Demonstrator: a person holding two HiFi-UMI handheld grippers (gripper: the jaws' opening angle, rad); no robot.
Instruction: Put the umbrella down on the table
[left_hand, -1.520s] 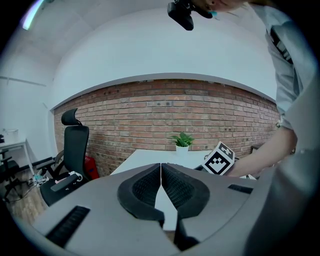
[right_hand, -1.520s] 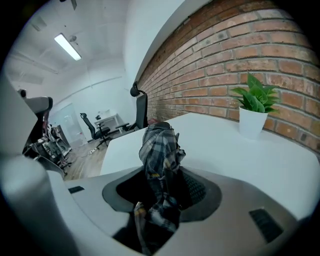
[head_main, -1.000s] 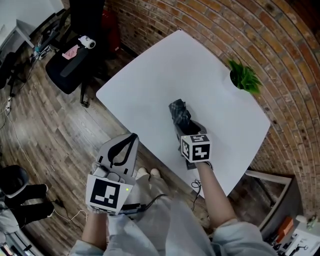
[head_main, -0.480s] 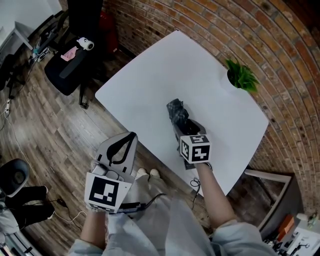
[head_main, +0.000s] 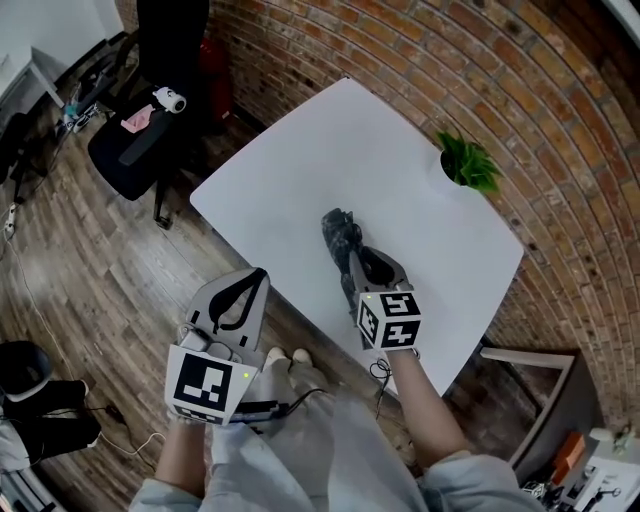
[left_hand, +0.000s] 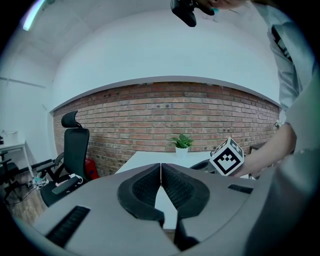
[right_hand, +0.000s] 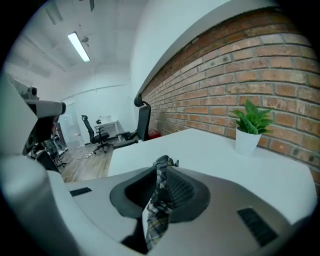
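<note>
A small folded dark plaid umbrella (head_main: 338, 232) lies on the white table (head_main: 380, 140), near its front edge. My right gripper (head_main: 353, 258) reaches onto it from the near side. Its jaws are closing, and the pads pinch the plaid cloth (right_hand: 159, 200) between them in the right gripper view (right_hand: 161, 171). The umbrella's far end pokes out past the fingertips. My left gripper (head_main: 257, 276) hovers over the wooden floor, left of the table's near corner. Its pads (left_hand: 160, 170) meet with nothing between them.
A small potted plant (head_main: 467, 165) in a white pot stands at the table's far right edge, by the brick wall (head_main: 420, 50). A black office chair (head_main: 150, 140) stands on the floor at the far left. The right gripper's marker cube (left_hand: 227, 156) shows in the left gripper view.
The right gripper's jaws stood wide around the umbrella and have now closed onto its cloth. The left gripper has stayed where it was.
</note>
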